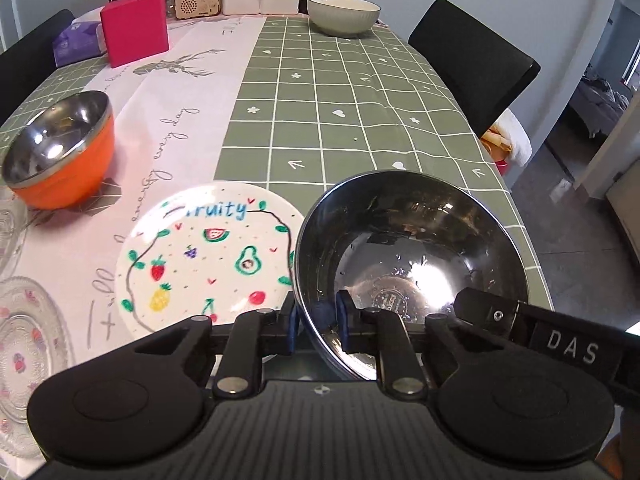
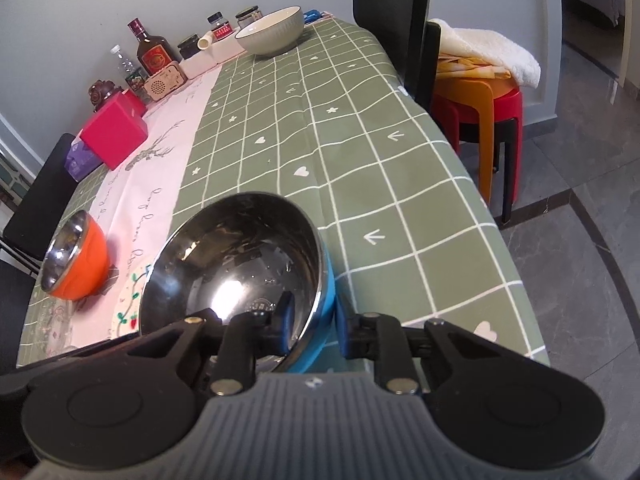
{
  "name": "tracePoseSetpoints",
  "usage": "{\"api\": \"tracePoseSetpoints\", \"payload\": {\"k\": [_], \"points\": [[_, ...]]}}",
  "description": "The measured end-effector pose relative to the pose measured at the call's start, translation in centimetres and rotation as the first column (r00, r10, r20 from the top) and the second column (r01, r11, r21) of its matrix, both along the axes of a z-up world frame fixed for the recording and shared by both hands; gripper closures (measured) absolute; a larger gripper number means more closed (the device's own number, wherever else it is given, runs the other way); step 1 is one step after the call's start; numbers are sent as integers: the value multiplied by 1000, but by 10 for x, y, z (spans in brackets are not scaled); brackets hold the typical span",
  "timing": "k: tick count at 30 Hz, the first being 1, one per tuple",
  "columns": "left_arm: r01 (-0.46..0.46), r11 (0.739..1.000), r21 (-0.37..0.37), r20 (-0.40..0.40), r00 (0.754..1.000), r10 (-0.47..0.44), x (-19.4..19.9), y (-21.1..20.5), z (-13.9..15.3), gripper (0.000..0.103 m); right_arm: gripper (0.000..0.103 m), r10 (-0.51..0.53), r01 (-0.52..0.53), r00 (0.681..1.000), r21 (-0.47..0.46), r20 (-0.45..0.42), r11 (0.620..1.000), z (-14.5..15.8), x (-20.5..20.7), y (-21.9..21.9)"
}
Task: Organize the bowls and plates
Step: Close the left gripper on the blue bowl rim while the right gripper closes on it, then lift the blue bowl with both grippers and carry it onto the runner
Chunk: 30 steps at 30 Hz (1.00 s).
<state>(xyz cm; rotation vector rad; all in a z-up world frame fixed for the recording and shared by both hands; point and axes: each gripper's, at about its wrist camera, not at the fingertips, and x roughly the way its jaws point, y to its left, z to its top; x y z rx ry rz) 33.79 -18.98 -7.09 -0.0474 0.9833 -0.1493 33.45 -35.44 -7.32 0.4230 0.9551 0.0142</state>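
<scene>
Both grippers grip one steel-lined blue bowl [image 1: 408,256] by its near rim, tilted and lifted above the table's near right part. My left gripper [image 1: 318,326] is shut on its left rim. My right gripper [image 2: 314,330] is shut on its right rim; the blue outer wall of the bowl [image 2: 240,280] shows there. A white "fruity" plate [image 1: 208,256] lies just left of the bowl. An orange steel-lined bowl [image 1: 60,152] stands at the left. A pale green ceramic bowl [image 1: 344,14] stands at the far end. Glass plates [image 1: 28,344] lie at the near left.
A pink box [image 1: 134,28], a purple tissue pack [image 1: 76,42], bottles, jars and a small radio [image 1: 198,4] line the far edge. Black chairs [image 1: 472,64] stand on both sides. Stacked red and orange stools [image 2: 480,100] with a towel stand right of the table.
</scene>
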Motion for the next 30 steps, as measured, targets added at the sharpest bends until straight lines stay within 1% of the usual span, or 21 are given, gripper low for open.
{"api": "tracePoseSetpoints", "payload": {"k": [4,5,7,9,11,15,18,20,22,25,27,30], "points": [[8,1000,22,10,1000,-9,-16,10,18,82,83,20,-20,1000,-2,-1,1000,15,-12,12],[13,999,39,5,1000,-14,-21,12,24,82,83,23,-23,1000,1,-8,1000,20,-17,16],[29,997,76,20,999,-31,-34,16,36,82,83,25,-25,999,10,-24,1000,28,-28,24],[42,994,102,34,998,-46,-49,24,49,82,84,46,-46,999,4,-16,999,39,-41,36],[47,994,101,18,999,-49,-65,37,60,82,84,61,-61,998,1,-6,998,50,-55,48],[22,997,76,-31,999,-20,-101,71,77,82,84,111,-111,994,13,2,994,68,-89,75],[16,995,95,-19,1000,-15,-136,94,86,82,84,158,-158,987,2,7,987,78,-120,100],[10,994,110,-16,1000,-8,-158,109,88,82,84,196,-196,981,-3,6,981,82,-142,118],[-11,994,106,-33,999,15,-178,128,89,82,84,233,-233,972,-12,0,972,83,-162,139],[-21,995,96,-35,999,24,-207,154,88,82,84,285,-285,959,-30,-5,958,82,-189,168],[-26,997,67,-44,999,29,-224,173,83,82,84,307,-307,952,-40,-1,951,80,-208,183],[-46,999,14,-87,995,47,-244,201,72,82,83,347,-346,938,-59,-4,936,75,-229,205]]}}
